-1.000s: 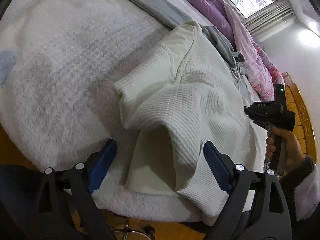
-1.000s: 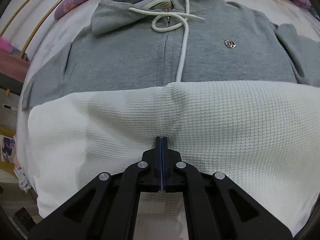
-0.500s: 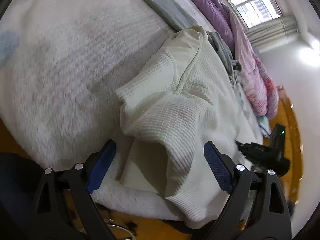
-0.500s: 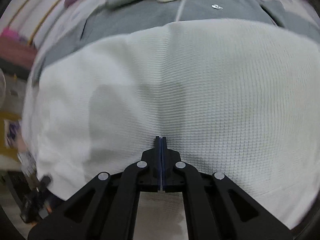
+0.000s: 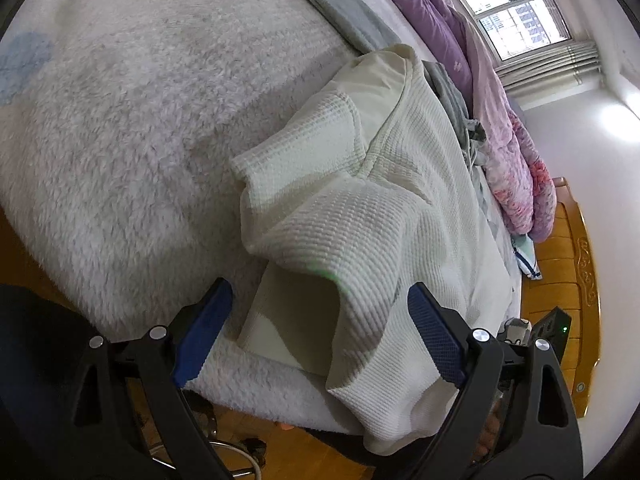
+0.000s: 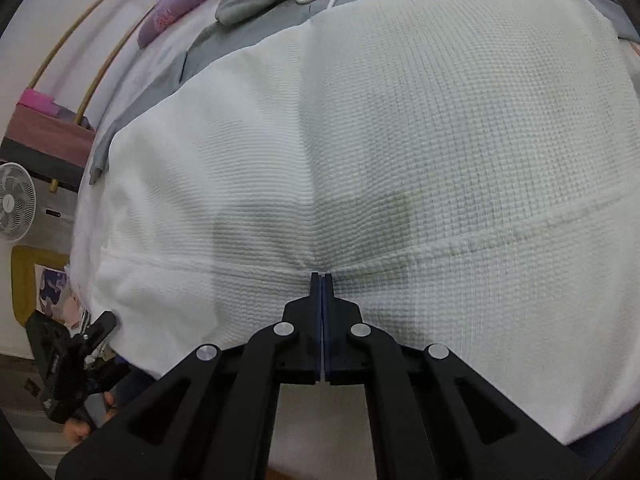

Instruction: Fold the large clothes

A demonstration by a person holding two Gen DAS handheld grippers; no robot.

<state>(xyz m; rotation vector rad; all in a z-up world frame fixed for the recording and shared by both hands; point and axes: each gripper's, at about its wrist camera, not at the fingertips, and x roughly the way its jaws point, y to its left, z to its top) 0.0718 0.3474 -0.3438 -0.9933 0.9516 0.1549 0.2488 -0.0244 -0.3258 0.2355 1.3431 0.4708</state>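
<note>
Waffle-knit, cream white: the garment point(image 5: 404, 184) under fold lies on the near edge of the bed, over a fluffy white blanket point(image 5: 132, 112), with its hem hanging past the mattress edge and one sleeve doubled over the body. In my right wrist view the same garment point(image 6: 420, 128) partly overlies a grey hoodie point(image 6: 288, 8) whose drawstring is visible at the top.

My left gripper point(image 5: 316, 328) stands with its blue pads wide apart, straddling the draped sleeve fold without touching it. My right gripper point(image 6: 322, 280) has its pads pressed together on the hem band of the garment; cloth puckers toward the tips, so I judge it clamped on the fabric, though the pinched layer itself is hidden.

Risks, as I assess them:
- The pinch sits at the very hem band. A sharp pull could slip the knit out of the pads.
- The hoodie lies under the far half. Dragging the white piece could pull it along and disturb both.
- The overhanging hem could slide toward the wooden floor point(image 5: 568, 248) if the right side lets go before the left takes hold.
- The loose sleeve may bunch inside the next fold if not flattened.

Containers: none can be made out in either view, so there are no contents to report.
</note>
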